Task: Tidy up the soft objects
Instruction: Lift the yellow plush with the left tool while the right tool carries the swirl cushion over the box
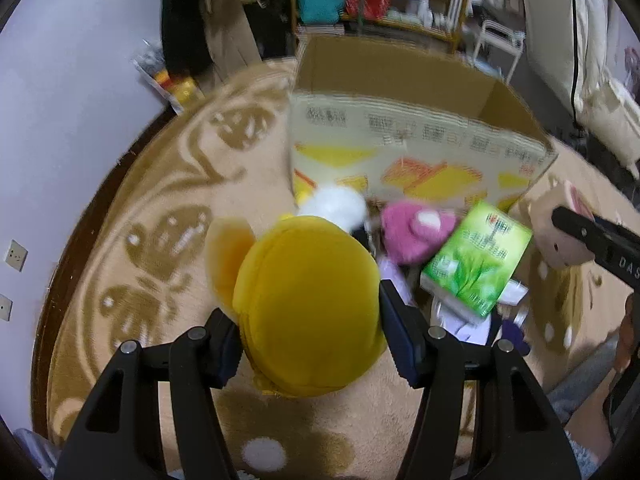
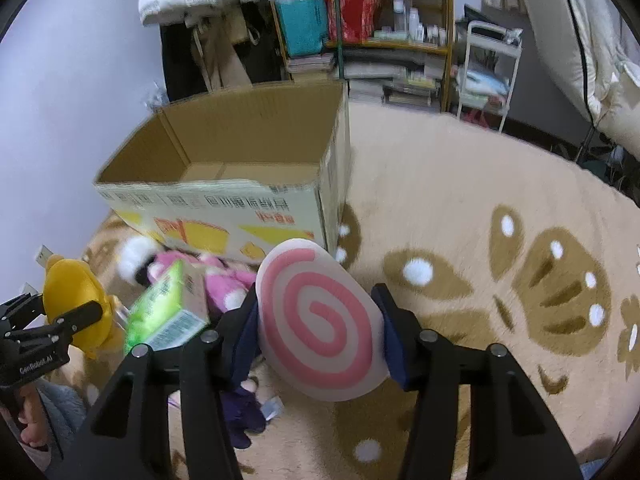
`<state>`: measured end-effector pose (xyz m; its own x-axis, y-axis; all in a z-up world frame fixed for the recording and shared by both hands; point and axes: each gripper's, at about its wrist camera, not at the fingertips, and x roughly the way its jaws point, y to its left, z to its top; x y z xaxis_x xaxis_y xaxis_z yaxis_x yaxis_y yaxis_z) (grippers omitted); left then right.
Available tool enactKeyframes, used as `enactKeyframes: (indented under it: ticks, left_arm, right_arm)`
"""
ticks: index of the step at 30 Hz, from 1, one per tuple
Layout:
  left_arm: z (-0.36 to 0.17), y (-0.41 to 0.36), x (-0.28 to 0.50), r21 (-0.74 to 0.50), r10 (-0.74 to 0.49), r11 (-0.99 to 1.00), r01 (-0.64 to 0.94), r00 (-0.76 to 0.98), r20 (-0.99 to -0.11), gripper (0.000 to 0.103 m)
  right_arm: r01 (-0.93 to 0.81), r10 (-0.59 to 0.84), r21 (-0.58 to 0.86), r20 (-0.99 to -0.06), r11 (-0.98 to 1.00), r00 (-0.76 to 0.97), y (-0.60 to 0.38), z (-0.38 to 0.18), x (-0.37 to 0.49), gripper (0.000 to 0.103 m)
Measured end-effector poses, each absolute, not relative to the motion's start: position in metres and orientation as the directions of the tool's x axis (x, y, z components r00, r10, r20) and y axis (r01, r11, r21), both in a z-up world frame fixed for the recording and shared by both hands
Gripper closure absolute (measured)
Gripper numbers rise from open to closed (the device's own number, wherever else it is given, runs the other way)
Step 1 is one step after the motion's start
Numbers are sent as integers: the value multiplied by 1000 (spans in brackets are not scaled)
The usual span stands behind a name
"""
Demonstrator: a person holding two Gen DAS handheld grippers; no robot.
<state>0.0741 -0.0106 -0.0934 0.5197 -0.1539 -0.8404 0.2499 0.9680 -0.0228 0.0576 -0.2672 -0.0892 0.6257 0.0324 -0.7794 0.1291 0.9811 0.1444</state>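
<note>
My left gripper (image 1: 310, 340) is shut on a yellow plush toy (image 1: 308, 308), lifted above the rug; the same yellow plush (image 2: 76, 296) shows at the left of the right wrist view. My right gripper (image 2: 320, 332) is shut on a round white cushion with a pink spiral (image 2: 320, 320), also off the floor. An open cardboard box (image 1: 400, 144) (image 2: 224, 200) stands just beyond, and no object shows inside it. At its foot lie a pink plush (image 1: 412, 232) (image 2: 224, 284), a white fluffy piece (image 1: 336, 204) and a green tissue pack (image 1: 476, 260) (image 2: 168, 308).
A beige rug with brown patterns (image 2: 480, 240) covers the floor. A shelf with books, bottles and bags (image 2: 372, 32) stands behind the box, a white cart (image 2: 488, 68) beside it. Dark purple cloth (image 2: 240, 408) lies near my right gripper. The wall (image 1: 60, 120) is on the left.
</note>
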Motion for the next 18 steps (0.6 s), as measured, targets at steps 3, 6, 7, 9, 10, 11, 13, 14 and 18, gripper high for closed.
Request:
enactKeyframes:
  ticks: [3,6,7,9,10,11,13,14,18]
  left_arm:
    - [-76,-4,68,-23,-157,973,231,585,-796,43]
    - [-62,2,68,-23,-166,974,225,646,-745,43]
    - [-56,2,65,-16,-163,975,221,666,-728,43]
    - [-46,5,70,-11,-165,976,216,709,-686,43]
    - [-41,5,70,-11,-166,977,214,723,-671,43]
    - [-38,5,71,-11,-168,977,214,734,-659,43]
    - [-29,4,72,-8,-166,978,209,756,-633,43]
    - [-25,3,74,0,-161,979,206,768,-620,43]
    - [-17,-2,83,12,-161,978,208,791,-591,43]
  right_arm:
    - [122,31,156,-730,980,683,-268,-72,47,48]
    - [110,25,153,-682,982,731,-264,-59,38,49]
    - [105,21,148,-667,983,745,-261,-55,35,49]
    - [93,16,137,-636,986,771,-258,-46,33,49]
    - [89,16,137,-623,987,782,-258,-44,33,49]
    - [84,16,137,-603,987,797,-256,-40,32,49]
    - [81,8,129,-572,988,820,-253,-34,31,49]
    - [77,3,119,-559,990,829,-252,-33,32,49]
    - [60,-10,80,-514,995,858,-243,-26,37,49]
